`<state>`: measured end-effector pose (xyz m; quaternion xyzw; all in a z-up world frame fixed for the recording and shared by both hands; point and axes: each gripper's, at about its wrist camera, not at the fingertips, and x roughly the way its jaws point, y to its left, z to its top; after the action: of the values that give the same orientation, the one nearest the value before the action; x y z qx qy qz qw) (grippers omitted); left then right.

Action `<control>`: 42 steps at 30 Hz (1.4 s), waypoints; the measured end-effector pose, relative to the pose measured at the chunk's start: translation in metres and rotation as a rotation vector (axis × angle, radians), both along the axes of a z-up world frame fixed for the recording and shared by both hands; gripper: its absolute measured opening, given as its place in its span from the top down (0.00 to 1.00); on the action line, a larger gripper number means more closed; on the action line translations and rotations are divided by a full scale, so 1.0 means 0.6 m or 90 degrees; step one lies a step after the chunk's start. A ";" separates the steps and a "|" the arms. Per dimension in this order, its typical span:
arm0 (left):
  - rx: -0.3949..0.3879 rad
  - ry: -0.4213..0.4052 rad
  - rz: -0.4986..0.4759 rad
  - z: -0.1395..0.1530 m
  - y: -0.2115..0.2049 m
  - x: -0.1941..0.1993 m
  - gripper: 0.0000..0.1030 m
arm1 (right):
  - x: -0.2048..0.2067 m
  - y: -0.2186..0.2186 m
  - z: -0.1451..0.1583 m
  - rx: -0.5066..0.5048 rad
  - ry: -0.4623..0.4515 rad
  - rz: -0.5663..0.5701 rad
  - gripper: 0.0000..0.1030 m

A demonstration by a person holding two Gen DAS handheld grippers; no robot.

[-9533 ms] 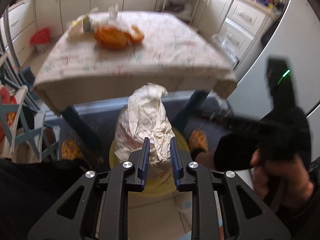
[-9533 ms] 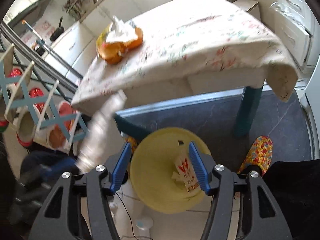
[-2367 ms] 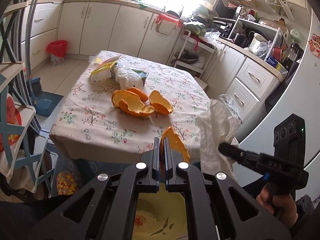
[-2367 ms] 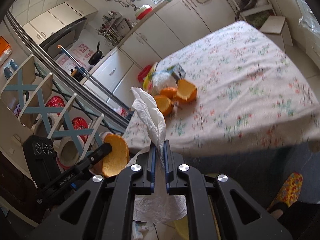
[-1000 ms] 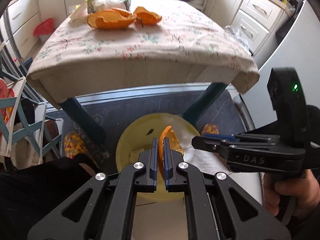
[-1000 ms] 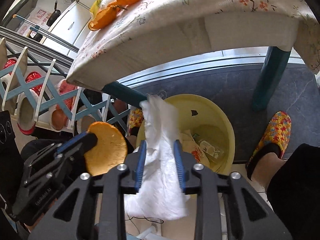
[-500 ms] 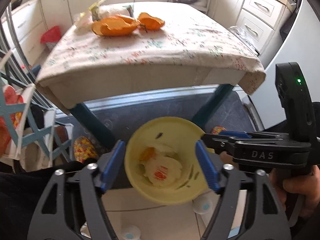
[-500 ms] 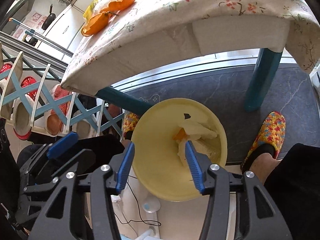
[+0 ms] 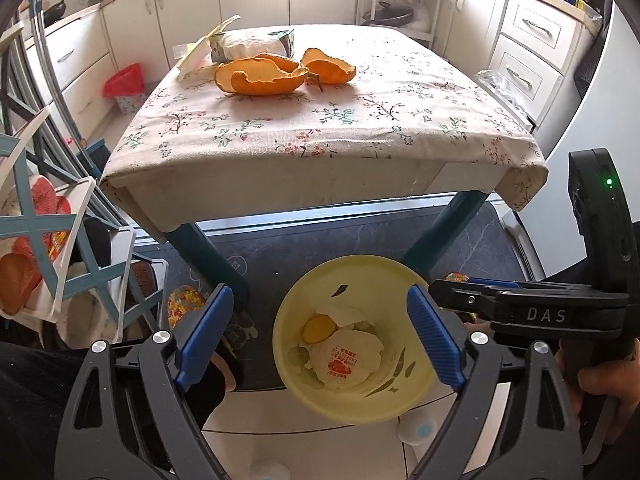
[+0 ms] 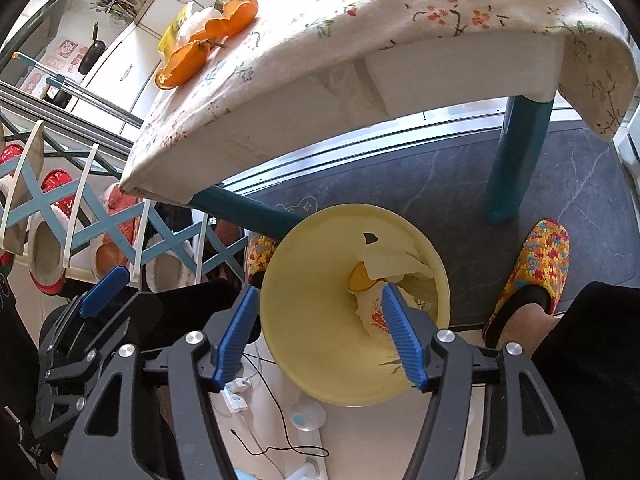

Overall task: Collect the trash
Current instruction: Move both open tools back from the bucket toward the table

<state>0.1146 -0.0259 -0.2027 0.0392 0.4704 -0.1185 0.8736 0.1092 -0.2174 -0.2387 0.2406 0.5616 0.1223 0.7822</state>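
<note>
A yellow bin (image 9: 416, 396) stands on the floor in front of the table and holds a piece of orange peel (image 9: 318, 327) and crumpled white wrappers (image 9: 346, 358). It also shows in the right wrist view (image 10: 304, 320). My left gripper (image 9: 320, 336) is open and empty above the bin. My right gripper (image 10: 318, 332) is open and empty above the bin too; it shows in the left wrist view (image 9: 472, 300). More orange peels (image 9: 260, 76) and a plastic wrapper (image 9: 248, 46) lie on the far part of the table (image 9: 320, 140).
The table has a floral cloth and teal legs (image 9: 208, 248). A shoe rack with slippers (image 9: 44, 264) stands to the left. My feet in patterned slippers (image 10: 536, 264) flank the bin. Cabinets (image 9: 528, 52) and a red bin (image 9: 124, 86) lie beyond.
Both grippers opened over the bin: the left let go of the orange peel, the right let go of the white wrapper. Both pieces now lie in the bin.
</note>
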 end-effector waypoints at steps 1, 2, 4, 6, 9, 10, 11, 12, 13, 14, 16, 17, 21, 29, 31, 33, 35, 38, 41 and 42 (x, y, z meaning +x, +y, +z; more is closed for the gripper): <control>0.000 -0.001 0.001 0.000 0.001 0.000 0.18 | -0.001 -0.001 0.000 0.001 -0.001 -0.001 0.38; 0.000 -0.001 0.000 0.000 0.000 0.000 0.18 | -0.001 -0.001 0.001 0.001 -0.002 -0.002 0.37; 0.000 -0.002 0.001 0.001 0.001 0.000 0.18 | -0.002 -0.001 0.001 0.002 -0.003 -0.004 0.37; 0.000 -0.002 0.003 0.002 0.002 0.001 0.18 | -0.002 -0.002 0.002 0.002 -0.003 -0.005 0.37; -0.001 -0.004 0.006 0.003 0.003 0.002 0.17 | -0.002 -0.002 0.002 0.004 -0.005 -0.006 0.36; -0.001 -0.005 0.006 0.003 0.003 0.002 0.17 | -0.002 -0.002 0.003 0.005 -0.005 -0.006 0.36; -0.001 -0.005 0.006 0.003 0.003 0.002 0.17 | -0.002 -0.002 0.003 0.004 -0.005 -0.006 0.36; 0.000 -0.006 0.006 0.003 0.003 0.002 0.17 | -0.002 -0.003 0.003 0.004 -0.005 -0.006 0.36; 0.000 -0.007 0.006 0.004 0.003 0.001 0.17 | -0.001 -0.002 0.004 0.003 -0.005 -0.006 0.36; 0.000 -0.008 0.006 0.004 0.003 0.002 0.17 | -0.002 -0.002 0.007 -0.002 -0.009 -0.006 0.36; -0.003 -0.014 0.007 0.008 0.003 0.001 0.17 | -0.003 0.001 0.016 -0.015 -0.023 -0.002 0.36; -0.005 -0.021 0.010 0.012 0.005 0.000 0.17 | -0.004 0.003 0.021 -0.019 -0.031 0.001 0.35; -0.025 -0.049 0.027 0.030 0.019 0.002 0.16 | -0.006 0.013 0.038 -0.041 -0.066 0.013 0.35; -0.095 -0.101 0.092 0.070 0.068 0.031 0.12 | -0.013 0.031 0.068 -0.081 -0.135 0.032 0.32; -0.103 -0.106 0.097 0.076 0.075 0.045 0.12 | -0.013 0.035 0.071 -0.083 -0.142 0.036 0.32; -0.099 -0.114 0.098 0.085 0.081 0.064 0.12 | -0.013 0.039 0.073 -0.084 -0.147 0.039 0.32; -0.093 -0.123 0.098 0.091 0.085 0.077 0.12 | -0.013 0.042 0.074 -0.085 -0.150 0.042 0.32; -0.090 -0.132 0.093 0.099 0.091 0.100 0.12 | -0.014 0.045 0.080 -0.086 -0.161 0.043 0.32; -0.088 -0.126 0.094 0.102 0.097 0.125 0.11 | -0.017 0.047 0.090 -0.087 -0.180 0.040 0.32; -0.087 -0.121 0.095 0.103 0.099 0.134 0.10 | -0.018 0.048 0.095 -0.088 -0.187 0.038 0.32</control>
<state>0.1952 0.0338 -0.1411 -0.0449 0.3782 -0.0806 0.9211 0.0982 -0.1888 -0.1818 0.1486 0.4550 0.1407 0.8667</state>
